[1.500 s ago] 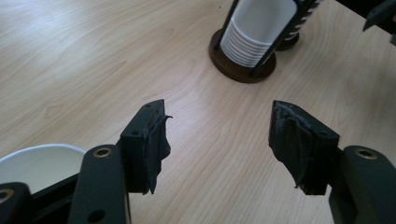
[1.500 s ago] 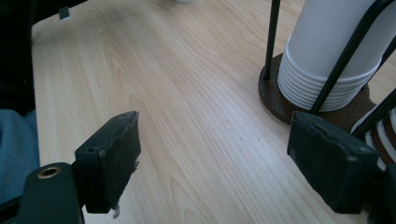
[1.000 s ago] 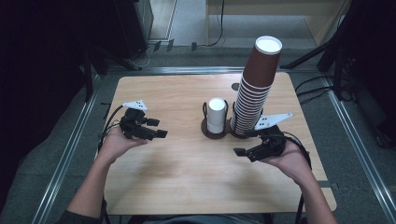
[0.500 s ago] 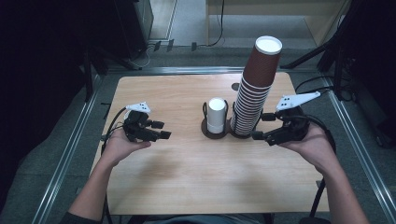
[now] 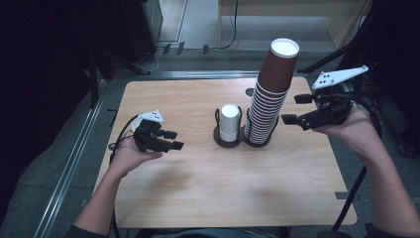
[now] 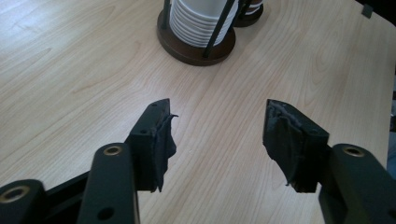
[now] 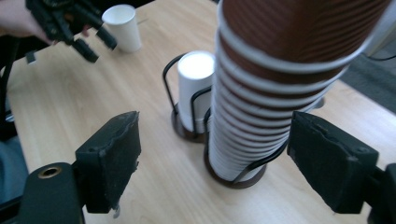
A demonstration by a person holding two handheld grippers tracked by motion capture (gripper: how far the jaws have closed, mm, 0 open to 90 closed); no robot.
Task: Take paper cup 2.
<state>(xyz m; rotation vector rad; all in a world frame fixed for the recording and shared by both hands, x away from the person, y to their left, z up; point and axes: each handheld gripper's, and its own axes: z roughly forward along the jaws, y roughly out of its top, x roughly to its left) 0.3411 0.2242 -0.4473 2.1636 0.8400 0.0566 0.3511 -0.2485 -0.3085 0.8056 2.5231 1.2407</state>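
We take the tall stack of brown cups [image 5: 271, 94] in its wire holder as our landmark. It stands right of the middle of the wooden surface [image 5: 198, 193], and a shorter stack of white cups [image 5: 230, 123] in a like holder stands just beside it on the left.

Against the earlier frames, the right hand-held gripper [image 5: 297, 109] has climbed: a second ago it lay low by the foot of the brown stack, and now it hangs to the right of the stack at about mid-height, close to the cups but not touching them. Its jaws stand wide apart with nothing pressed between the pads; in the right gripper view [image 7: 215, 154] the brown stack rises between and beyond them.

The left hand-held gripper [image 5: 173, 140] keeps its place well left of the white stack, low over the surface. Its jaws have just been closing, yet a clear gap remains and only bare wood lies between them in the left gripper view [image 6: 218, 135].

A single white cup [image 7: 122, 27] stands on the surface near the left hand-held gripper, as the right gripper view shows.
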